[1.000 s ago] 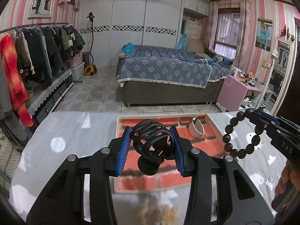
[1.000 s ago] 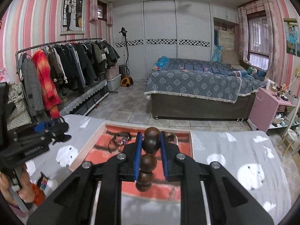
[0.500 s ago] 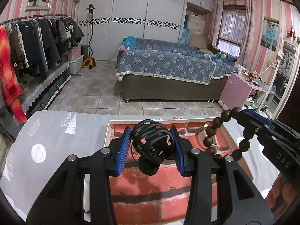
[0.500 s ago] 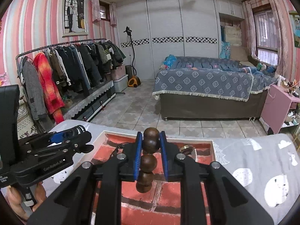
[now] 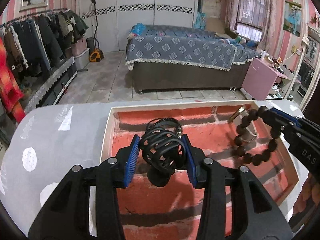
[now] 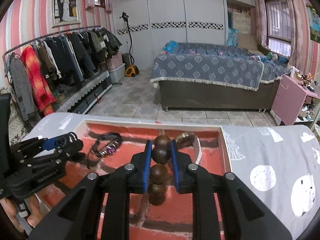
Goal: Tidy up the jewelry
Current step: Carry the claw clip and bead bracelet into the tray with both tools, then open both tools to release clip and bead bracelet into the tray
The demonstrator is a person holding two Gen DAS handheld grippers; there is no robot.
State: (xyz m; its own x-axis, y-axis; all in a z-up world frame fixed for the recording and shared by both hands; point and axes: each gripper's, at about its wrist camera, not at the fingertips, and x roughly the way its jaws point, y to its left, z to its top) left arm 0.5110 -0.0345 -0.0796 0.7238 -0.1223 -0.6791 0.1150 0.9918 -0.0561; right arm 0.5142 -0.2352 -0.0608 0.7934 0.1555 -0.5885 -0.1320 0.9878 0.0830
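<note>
A black coiled bracelet [image 5: 162,146] of several looped cords sits pinched between the blue pads [image 5: 132,160] of the left gripper [image 5: 161,158], held above the brick-patterned floor of the shallow tray [image 5: 106,140]. A round black knob hangs from the bundle's underside, and the cords bulge out above the pads. Whether the bundle touches the tray floor cannot be told from the left wrist view.

The wooden bead bracelet [image 6: 159,166] is clamped between the pads of the right gripper [image 6: 160,160], two beads standing above the pads and two more hanging below. In the left wrist view the same loop of dark beads [image 5: 254,138] dangles from the gripper tip over the right part of the tray (it hangs clear of the wall).

Already lying in the tray are a dark braided bracelet with a purple stone [image 6: 108,147] near the far left corner and a gold ring [image 6: 185,135] by the far wall, with a pale bangle [image 6: 198,150] curving just beside it.

The tray rests on a table covered with a grey cloth [image 6: 270,160] printed with white shapes. Beyond it stand a bed [image 6: 210,70] with a blue patterned spread and a rack of hanging clothes [image 6: 60,54].
</note>
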